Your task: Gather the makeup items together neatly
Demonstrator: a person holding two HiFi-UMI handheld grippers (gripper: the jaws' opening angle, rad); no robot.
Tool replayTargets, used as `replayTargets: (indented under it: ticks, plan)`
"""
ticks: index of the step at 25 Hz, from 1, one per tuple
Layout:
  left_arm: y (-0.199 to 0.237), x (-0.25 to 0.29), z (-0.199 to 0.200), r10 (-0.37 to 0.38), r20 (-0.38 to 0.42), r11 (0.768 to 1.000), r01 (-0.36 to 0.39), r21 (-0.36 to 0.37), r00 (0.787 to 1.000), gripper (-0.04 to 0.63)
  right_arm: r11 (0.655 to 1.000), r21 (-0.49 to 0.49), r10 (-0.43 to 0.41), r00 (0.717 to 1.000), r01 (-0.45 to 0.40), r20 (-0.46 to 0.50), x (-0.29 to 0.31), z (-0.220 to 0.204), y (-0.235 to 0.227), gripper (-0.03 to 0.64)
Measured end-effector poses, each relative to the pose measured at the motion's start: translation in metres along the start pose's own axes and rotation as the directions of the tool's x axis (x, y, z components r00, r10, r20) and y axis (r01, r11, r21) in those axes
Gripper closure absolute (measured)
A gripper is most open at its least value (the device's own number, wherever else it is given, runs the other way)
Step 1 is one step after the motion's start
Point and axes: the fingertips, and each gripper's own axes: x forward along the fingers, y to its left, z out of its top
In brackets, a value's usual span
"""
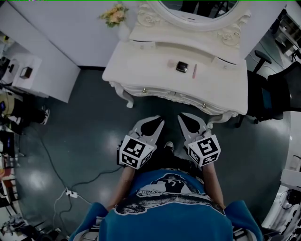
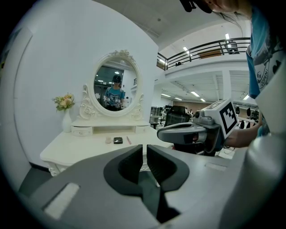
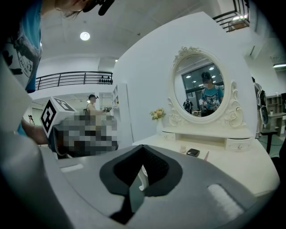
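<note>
Setting: a person stands at a white dressing table [image 1: 141, 75], with dark floor between body and table edge.
Left gripper [image 1: 158, 121]: held over the floor short of the table's front edge. The tips stand barely apart, with only a thin slit between them. Nothing is gripped.
Right gripper [image 1: 184, 116]: beside the left one and just as short of the table. The jaws are closed tip to tip, with nothing between them.
Makeup items: three lie in a loose row on the tabletop, toward the back centre and just in front of the raised shelf.
Compact [image 1: 182, 67]: dark and square, lying flat in the middle of the row.
Small pale round item [image 1: 171, 63]: just beside the compact, on its left. It is too small to identify.
Pink stick [image 1: 194, 70]: right of the compact and slightly apart from it, lying roughly front to back.
Position relative to tongs: all three items are well apart from both grippers, farther back on the table.
Oval mirror [image 1: 202, 9]: stands behind the shelf in an ornate white frame and reflects the person.
Vase of flowers [image 1: 114, 15]: at the table's back left corner, well clear of the items.
Office chair [image 1: 270, 92]: dark, close against the table's right end.
Cable [image 1: 51, 157]: trails over the floor to the left and runs to a power strip [image 1: 71, 193].
Table front: curved legs and small drawer knobs face the grippers.
</note>
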Motion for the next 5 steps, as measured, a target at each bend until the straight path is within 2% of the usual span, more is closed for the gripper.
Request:
replayTargets:
  ticks: [5]
  plan:
    - [0.0015, -0.0032, -0.0076, 0.008, -0.008, 1.0, -0.008, -0.006, 1.0, 0.551, 1.0, 0.007, -0.004, 1.0, 0.004, 0.001, -0.0018, -0.0045, 0.003, 0.618]
